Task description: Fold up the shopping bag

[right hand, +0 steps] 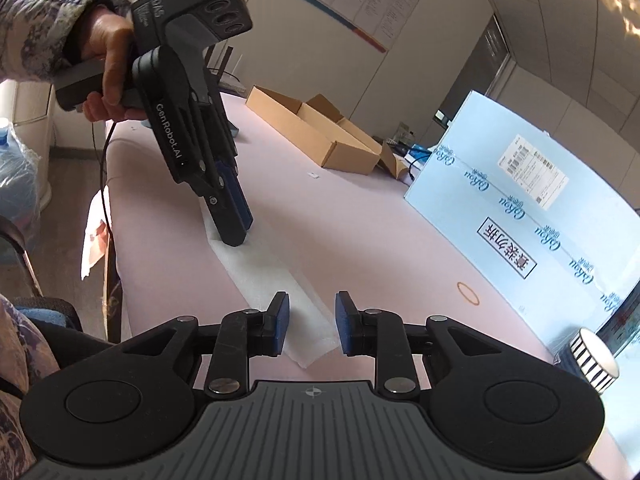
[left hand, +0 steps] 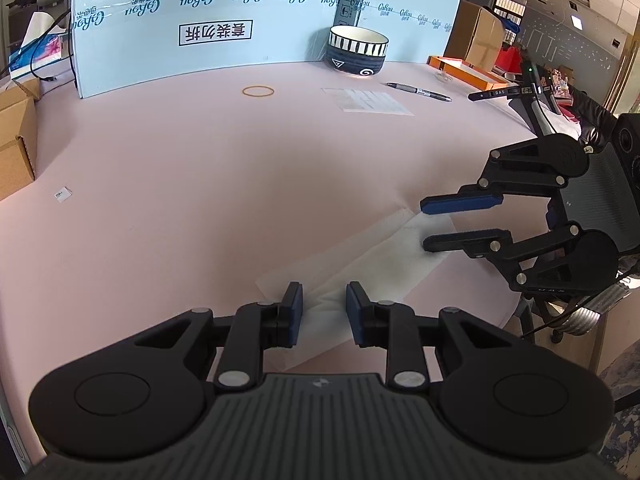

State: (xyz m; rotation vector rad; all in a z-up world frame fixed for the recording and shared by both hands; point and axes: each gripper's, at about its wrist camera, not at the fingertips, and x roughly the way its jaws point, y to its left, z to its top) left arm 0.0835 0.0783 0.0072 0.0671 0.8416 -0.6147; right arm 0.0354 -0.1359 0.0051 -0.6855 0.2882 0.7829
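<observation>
So the bag [left hand: 360,264] is already down to a long narrow white strip lying flat on the pink table [left hand: 180,168], and its long axis runs straight from the left gripper [left hand: 323,300] to the right gripper [right hand: 311,312], one at each end. Both sets of jaws are parted, straddling the strip's ends with nothing pinched. Looks thin, crinkly and semi-see-through, so probably floppy once lifted.

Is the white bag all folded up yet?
Partly. The white bag already lies flat as a long narrow strip on the pink table. The left hand-held gripper and right hand-held gripper are open, one over each end. Folding it shorter is left.
</observation>
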